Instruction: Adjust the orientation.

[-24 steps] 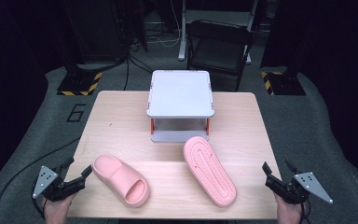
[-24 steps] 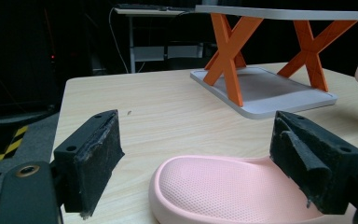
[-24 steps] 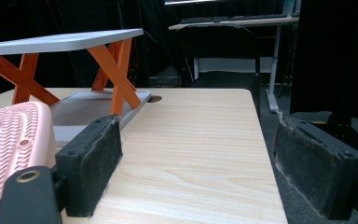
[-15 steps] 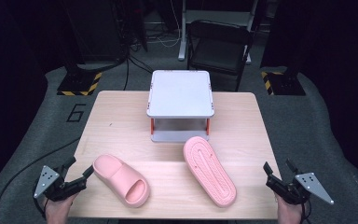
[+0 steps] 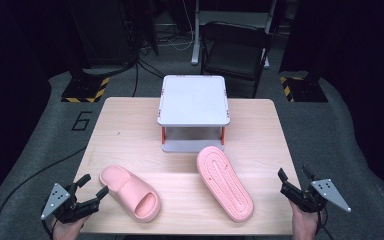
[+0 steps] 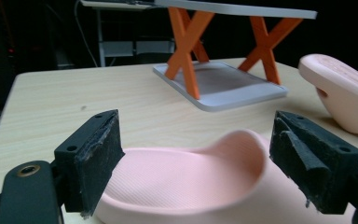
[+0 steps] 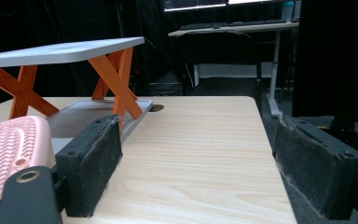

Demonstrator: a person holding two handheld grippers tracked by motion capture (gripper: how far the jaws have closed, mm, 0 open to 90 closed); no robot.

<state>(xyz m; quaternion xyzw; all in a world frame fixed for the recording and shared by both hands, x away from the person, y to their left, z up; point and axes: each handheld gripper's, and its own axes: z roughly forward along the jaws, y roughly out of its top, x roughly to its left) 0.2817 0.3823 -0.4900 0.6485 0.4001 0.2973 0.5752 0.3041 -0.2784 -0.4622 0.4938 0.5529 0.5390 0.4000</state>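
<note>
Pink foam slide sandal (image 5: pixel 129 193) sits between the left gripper's (image 5: pixel 91 188) released fingers (image 6: pixel 93 158); its soft heel could squash or slip.

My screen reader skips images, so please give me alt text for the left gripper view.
The left gripper is open, its black jaws on either side of the heel end of a pink slipper on a wooden table. Behind stand a grey shelf with orange legs and a second slipper.

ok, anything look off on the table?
One thing: the right slipper lies sole-up, its wavy tread showing, while the left slipper sits right way up. They also point different ways, not as a pair. The rack stands square; nothing looks spilled or damaged.
</note>
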